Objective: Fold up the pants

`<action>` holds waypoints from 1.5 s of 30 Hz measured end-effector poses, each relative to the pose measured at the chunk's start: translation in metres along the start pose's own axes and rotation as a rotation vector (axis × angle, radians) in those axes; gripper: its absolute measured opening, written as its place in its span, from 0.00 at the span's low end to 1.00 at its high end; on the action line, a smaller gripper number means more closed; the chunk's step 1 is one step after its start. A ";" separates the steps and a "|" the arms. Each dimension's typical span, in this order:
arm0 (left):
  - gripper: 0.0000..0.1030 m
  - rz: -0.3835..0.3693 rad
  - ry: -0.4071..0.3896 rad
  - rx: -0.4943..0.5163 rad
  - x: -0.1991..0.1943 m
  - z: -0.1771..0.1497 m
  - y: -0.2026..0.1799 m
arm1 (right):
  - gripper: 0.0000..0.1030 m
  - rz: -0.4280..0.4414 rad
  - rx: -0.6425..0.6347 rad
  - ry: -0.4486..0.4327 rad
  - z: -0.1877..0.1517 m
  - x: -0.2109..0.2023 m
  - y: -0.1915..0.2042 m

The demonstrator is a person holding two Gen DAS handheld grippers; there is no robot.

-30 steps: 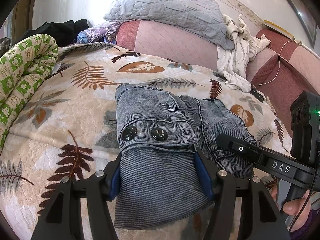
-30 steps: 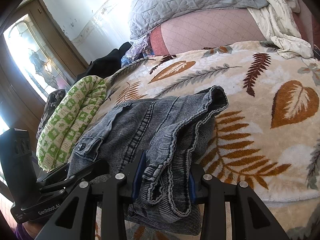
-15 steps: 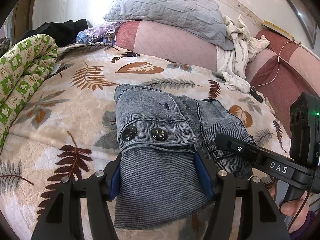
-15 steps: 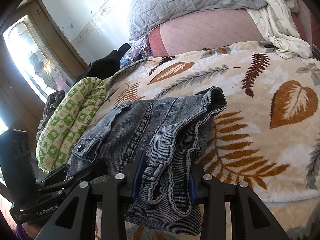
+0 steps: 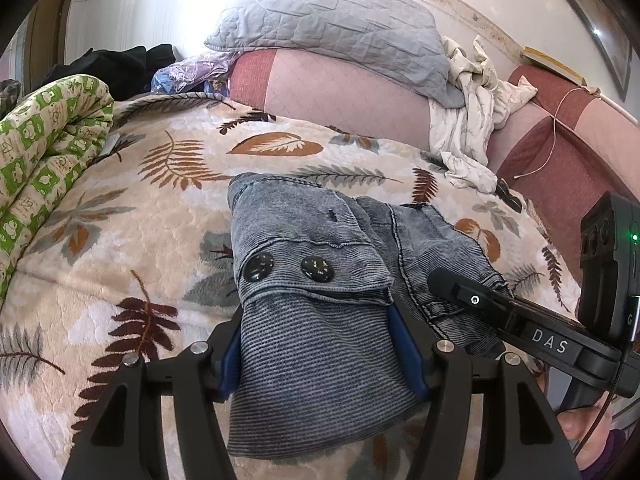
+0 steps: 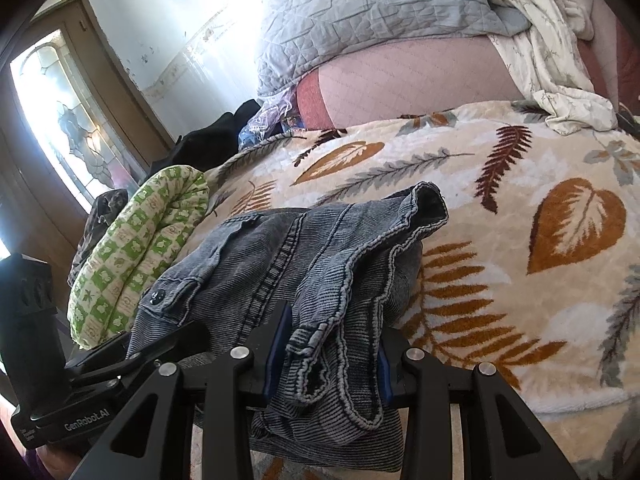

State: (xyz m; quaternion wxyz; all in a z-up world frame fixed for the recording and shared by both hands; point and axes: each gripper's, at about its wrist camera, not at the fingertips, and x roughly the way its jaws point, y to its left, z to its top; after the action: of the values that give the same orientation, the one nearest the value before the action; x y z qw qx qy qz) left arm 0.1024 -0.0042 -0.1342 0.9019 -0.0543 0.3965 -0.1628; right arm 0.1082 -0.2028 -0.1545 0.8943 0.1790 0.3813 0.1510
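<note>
The pants [image 5: 320, 264] lay bunched at the near edge of the bed [image 5: 132, 248]; left gripper [image 5: 316, 344] and right gripper [image 6: 326, 344] each clamped the near fabric, seemingly readying a fold.

The left gripper [image 5: 316, 344] is matte black plastic with 2 angular finger arms, each braced by open triangular struts and fastened with 2 round silver screws. Its inner pads [image 5: 404, 344] are blue. The right gripper [image 6: 328, 344] has the same build: black arms, silver screw heads and blue pads [image 6: 276, 344]. Seen from the left wrist camera, the right unit bears white "DAS" lettering, a small white ring mark, a green indicator light and a thin black cable. Seen from the right wrist camera, the left unit reads "GenRobot.AI" in white. A purple sleeve [image 5: 620, 444] shows at the handle.
</note>
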 end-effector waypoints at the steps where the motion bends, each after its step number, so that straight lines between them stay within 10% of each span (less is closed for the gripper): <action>1: 0.63 0.002 0.003 -0.001 0.001 0.000 0.001 | 0.38 -0.002 -0.002 0.006 -0.001 0.001 0.000; 45: 0.76 0.011 0.206 -0.032 0.041 -0.024 0.029 | 0.63 -0.057 0.214 0.224 -0.015 0.039 -0.049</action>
State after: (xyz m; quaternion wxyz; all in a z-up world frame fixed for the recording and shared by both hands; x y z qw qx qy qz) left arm 0.1182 0.0098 -0.1852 0.8562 -0.0494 0.4901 -0.1561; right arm 0.1297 -0.2273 -0.2101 0.8260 0.2445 0.4972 0.1033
